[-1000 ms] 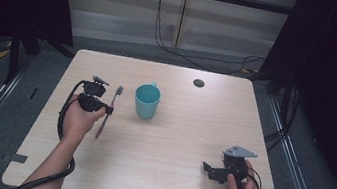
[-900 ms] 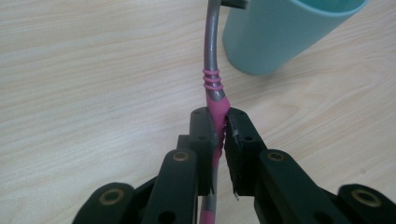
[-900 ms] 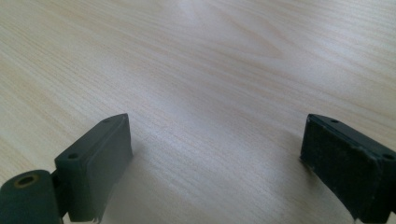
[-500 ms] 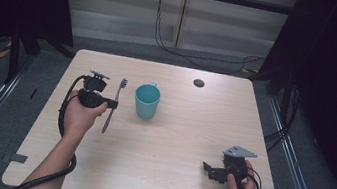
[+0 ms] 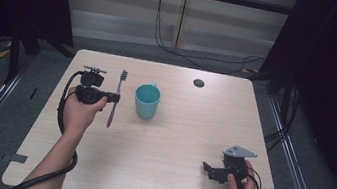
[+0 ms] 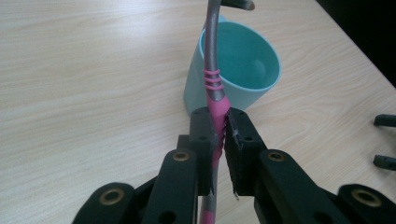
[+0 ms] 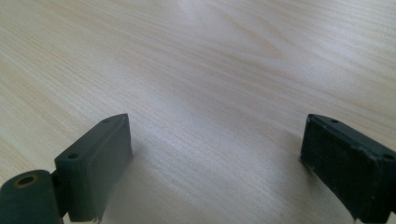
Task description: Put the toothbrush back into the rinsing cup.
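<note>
Item 1 — pink-and-grey plastic toothbrush [image 5: 114,99]: held off the table, clamped at its pink grip section. In the high view it hangs roughly upright with the bristle head uppermost, just to the left of the cup and apart from it. In the left gripper view the grey neck [image 6: 211,42] rises in front of the cup's mouth

Item 2 — teal plastic cup [image 5: 147,100], open-topped, with a small handle at the far side: stands upright near the middle of the table; its inside looks empty as far as the left gripper view shows [image 6: 238,60]

Item 3 — left gripper [image 5: 111,98]: jaws closed on the toothbrush handle, both black pads pressing the pink section [image 6: 217,126]

Item 4 — right gripper [image 5: 206,168]: low over the near right part of the table, well apart from cup and brush; jaws spread wide with nothing between them, only bare wood ahead [image 7: 215,154]

Item 5 — pale wooden table [image 5: 174,141]: carries a small dark round disc [image 5: 198,83] near the far edge, away from the work

Progress, judged: the pick-up is done, the brush being secured and raised beside the cup. What appears to remain is carrying it over the rim, lowering it into the cup and letting go. Which end is meant to go in cannot be told; the brush is not yet over the opening
</note>
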